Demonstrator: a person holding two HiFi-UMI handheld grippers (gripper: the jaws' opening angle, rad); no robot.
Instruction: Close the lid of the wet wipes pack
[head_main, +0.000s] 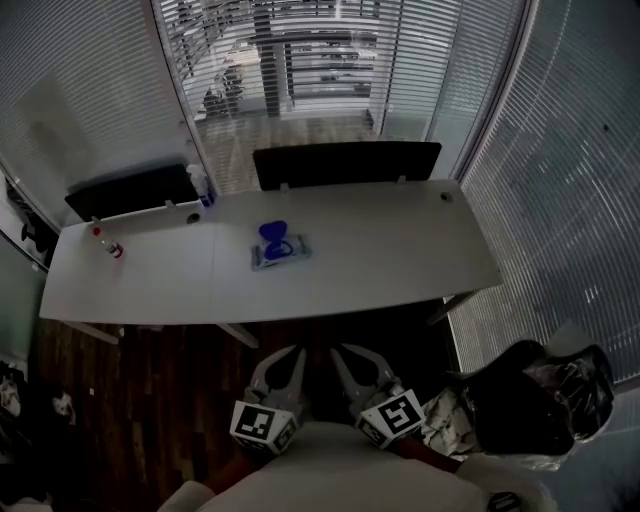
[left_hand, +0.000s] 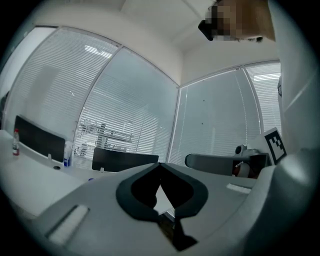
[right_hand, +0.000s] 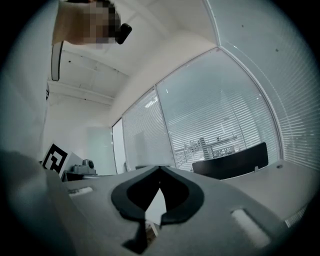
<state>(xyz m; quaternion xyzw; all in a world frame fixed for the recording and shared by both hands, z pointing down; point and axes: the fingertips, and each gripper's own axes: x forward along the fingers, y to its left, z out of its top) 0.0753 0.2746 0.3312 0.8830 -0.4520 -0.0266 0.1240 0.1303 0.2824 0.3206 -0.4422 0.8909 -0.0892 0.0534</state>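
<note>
Both claws hang low at 6 o'clock, close to the body and short of the worktop's (head_main: 400, 255) near edge. The left claw (head_main: 290, 352) and right claw (head_main: 345, 352) each have their jaws pressed together on nothing, which suits this step: a closed tip makes a firm pusher. A dark bag (head_main: 530, 400) at 4 o'clock crowds the right side, so straight ahead looks the cleaner way in, rising over that near edge first. The wet wipes pack (head_main: 283, 253) lies flat mid-worktop, at 12 o'clock from the claws and well apart from them, with its blue lid (head_main: 273, 233) standing open on the far side. I would reach over the lid, tip it down towards the body and press until it seats, steadying the pack with the other claw, since so light a pack will likely slide. There is bare surface all round it. A red-capped bottle (head_main: 112, 247) stands well off at 9 o'clock, a spray bottle (head_main: 200, 185) at 11 by the far edge, and dark screens (head_main: 345, 163) beyond
</note>
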